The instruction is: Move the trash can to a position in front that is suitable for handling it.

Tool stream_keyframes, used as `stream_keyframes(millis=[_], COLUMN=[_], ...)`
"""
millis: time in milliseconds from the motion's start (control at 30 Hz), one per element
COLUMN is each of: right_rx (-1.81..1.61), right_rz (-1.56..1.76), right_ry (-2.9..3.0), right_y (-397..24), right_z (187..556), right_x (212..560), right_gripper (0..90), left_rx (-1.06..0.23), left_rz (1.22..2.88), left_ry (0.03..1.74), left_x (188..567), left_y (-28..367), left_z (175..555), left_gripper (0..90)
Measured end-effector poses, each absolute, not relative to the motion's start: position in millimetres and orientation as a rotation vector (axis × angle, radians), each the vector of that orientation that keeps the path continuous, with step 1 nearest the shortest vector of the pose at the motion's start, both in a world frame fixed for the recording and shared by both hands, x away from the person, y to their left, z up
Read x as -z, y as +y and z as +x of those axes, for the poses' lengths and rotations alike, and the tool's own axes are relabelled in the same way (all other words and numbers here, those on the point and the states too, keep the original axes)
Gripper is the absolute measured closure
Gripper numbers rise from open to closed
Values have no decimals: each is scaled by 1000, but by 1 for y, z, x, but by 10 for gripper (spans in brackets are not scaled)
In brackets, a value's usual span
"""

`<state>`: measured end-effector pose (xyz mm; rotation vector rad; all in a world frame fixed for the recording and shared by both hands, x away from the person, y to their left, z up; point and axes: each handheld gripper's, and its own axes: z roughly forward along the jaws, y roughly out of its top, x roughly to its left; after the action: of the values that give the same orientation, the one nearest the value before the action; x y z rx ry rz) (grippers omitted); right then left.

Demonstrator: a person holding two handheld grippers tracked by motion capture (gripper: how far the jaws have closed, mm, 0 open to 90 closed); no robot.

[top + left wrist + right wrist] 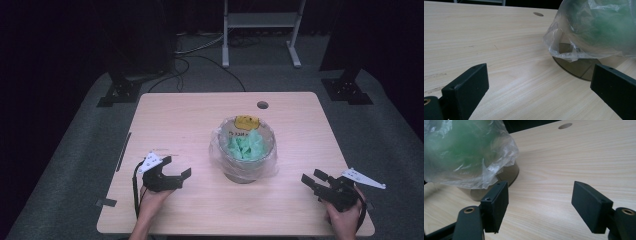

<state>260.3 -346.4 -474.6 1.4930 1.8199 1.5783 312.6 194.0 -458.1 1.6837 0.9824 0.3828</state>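
We record a small round bin lined with a clear plastic bag (pixel 243 150), holding green crumpled material (pixel 246 145), mid-table on the light wooden table (pixel 175 125). The left gripper (pixel 176 167) and right gripper (pixel 312 179) flank it, apart from it, jaws spread and empty.

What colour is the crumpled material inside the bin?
Light green, best seen in the high view.

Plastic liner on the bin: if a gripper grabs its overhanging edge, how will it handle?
Plastic liner: thin, crinkled film, so probably floppy and likely to slip or stretch. Its folded-over rim drapes loosely over the bin, so a pull may lift it off, green scraps included.
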Motion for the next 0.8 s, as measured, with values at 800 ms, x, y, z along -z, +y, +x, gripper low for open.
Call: stream_keyframes(millis=[800], right_rx=[-1595], right_rz=[1336], right_ry=[2064], right_y=[-303], right_z=[272], right_x=[471], right_gripper=[301], left_rx=[-362], left_rz=[1666], left_ry=[992], left_x=[459], left_y=[193], left_z=[312], left_gripper=[5])
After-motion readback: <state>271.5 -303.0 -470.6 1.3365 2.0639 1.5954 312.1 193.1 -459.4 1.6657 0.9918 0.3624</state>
